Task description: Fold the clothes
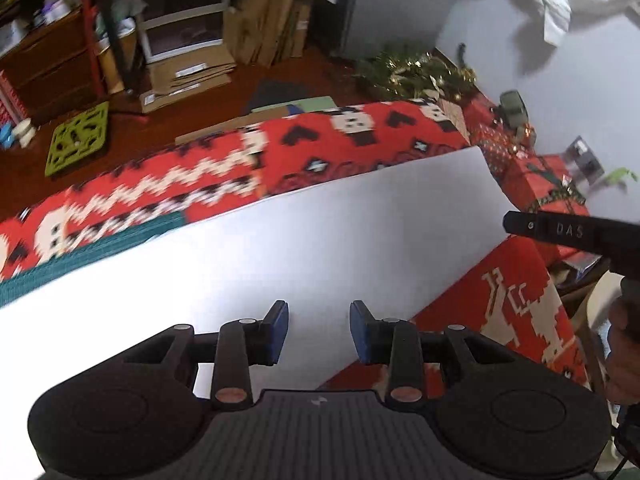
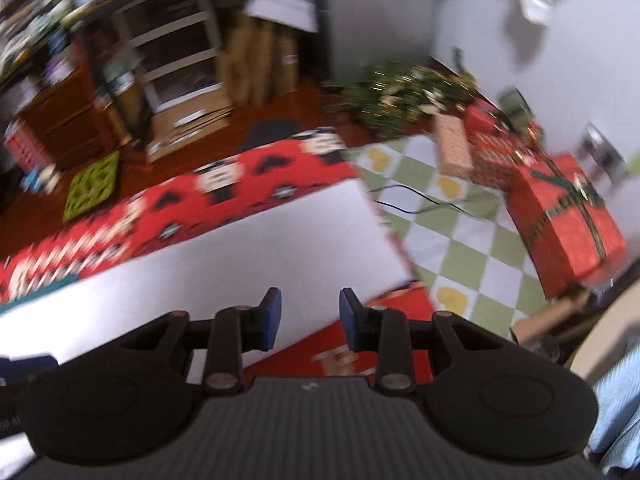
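A: Biggest worry first?

B: Slipping of the white board (image 1: 280, 248), lying flat over the red knit (image 1: 360, 140). Smooth sheet on soft wool; a careless nudge could skate it off. Unclear whether that knit is a garment or a blanket, though the teal ribbed band looks like a hem.

A: And after that?

B: Snagging. Loose, open stitches, easy to catch and pull on a hard fingertip. Then the black cable (image 2: 420, 196) trailing across the checked mat (image 2: 460, 232), just beside the board's corner: easy to hook. Also blurred views, so poor aim for any pinch.

A: Clothes elsewhere?

B: White garment (image 1: 556, 0) hanging against the wall, far from both tools. Nothing laid on the board.

A: Jaws?

B: Left gripper (image 1: 319, 330) parted moderately, nothing between. Right gripper (image 2: 310, 316) the same: a clear gap, empty, above the board's near edge.

A: Materials, large to small?

B: Board: matte, stiff, rectangular. Knit: thick, bold zigzags and hearts in red, white and black. Red gift box (image 2: 568, 216): crisp paper, dark ribbon crossed over. Tinsel garland (image 1: 412, 72): spiky, green with gold glints. Pads (image 1: 280, 328): small blue slabs, rubbery-looking, on black plastic fingers.
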{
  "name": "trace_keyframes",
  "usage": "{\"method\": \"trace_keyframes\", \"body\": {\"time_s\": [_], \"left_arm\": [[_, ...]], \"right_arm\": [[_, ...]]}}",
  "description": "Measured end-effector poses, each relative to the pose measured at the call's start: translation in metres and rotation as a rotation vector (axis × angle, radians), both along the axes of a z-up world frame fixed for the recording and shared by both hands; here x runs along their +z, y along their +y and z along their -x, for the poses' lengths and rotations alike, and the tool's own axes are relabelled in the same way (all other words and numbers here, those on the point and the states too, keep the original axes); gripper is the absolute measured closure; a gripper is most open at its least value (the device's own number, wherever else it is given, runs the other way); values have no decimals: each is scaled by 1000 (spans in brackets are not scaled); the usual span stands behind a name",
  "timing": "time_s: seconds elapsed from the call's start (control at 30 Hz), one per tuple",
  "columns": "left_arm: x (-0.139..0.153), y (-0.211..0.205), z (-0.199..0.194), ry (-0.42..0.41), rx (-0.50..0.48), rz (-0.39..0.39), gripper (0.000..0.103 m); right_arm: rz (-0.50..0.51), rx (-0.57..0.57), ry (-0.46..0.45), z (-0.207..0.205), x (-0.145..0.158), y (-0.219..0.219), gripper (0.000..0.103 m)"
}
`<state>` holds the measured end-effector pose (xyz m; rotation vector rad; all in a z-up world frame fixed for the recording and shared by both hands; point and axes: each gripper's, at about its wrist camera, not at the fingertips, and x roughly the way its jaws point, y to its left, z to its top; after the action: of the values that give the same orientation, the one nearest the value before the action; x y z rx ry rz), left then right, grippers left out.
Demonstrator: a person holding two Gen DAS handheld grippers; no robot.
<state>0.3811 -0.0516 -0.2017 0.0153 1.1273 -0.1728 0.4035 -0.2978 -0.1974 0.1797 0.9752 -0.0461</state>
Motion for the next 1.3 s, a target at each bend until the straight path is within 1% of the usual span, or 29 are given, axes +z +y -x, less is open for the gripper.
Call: {"method": "trace_keyframes", "body": {"time_s": [0.1,0.2,0.3,0.43,0.47,0.6,0.67,0.8,0.93,1.03,1.13,1.2,1.3], "left_arm": [[-9,-20,-13,21,1,-27,69],[-11,-28,-20,29,-10,-44,69],[-13,-31,-24,35,-30,-61,69],[-14,-30,-27,48,-41,-79,69],[-14,-29,-28,49,-38,-80,69],[-13,-23,-29,51,-21,-80,69],[-11,-18,-29,48,-11,-75,69],[-3,-7,-24,35,11,-61,69],[7,12,-16,16,62,-34,69],[13,33,-6,-6,99,-50,69],[17,58,4,-19,134,-75,69],[20,81,11,-7,165,-73,69],[26,111,24,-13,199,-88,69]], "right_arm": [[-23,-59,3,-9,-17,-35,68],[-29,-90,7,-18,-33,-53,68],[10,-84,-6,-23,-43,-56,68],[3,-75,-1,-31,-54,-56,68],[8,-69,-7,-31,-55,-55,70],[4,-32,-7,-34,-54,-43,91],[10,-25,-3,-35,-49,-37,92],[31,2,-47,-32,-30,-26,93],[42,94,-116,-23,5,0,93],[24,186,-154,-16,29,32,93],[12,289,-177,-5,46,71,93],[15,357,-185,4,53,100,93],[-11,426,-173,19,60,143,93]]}}
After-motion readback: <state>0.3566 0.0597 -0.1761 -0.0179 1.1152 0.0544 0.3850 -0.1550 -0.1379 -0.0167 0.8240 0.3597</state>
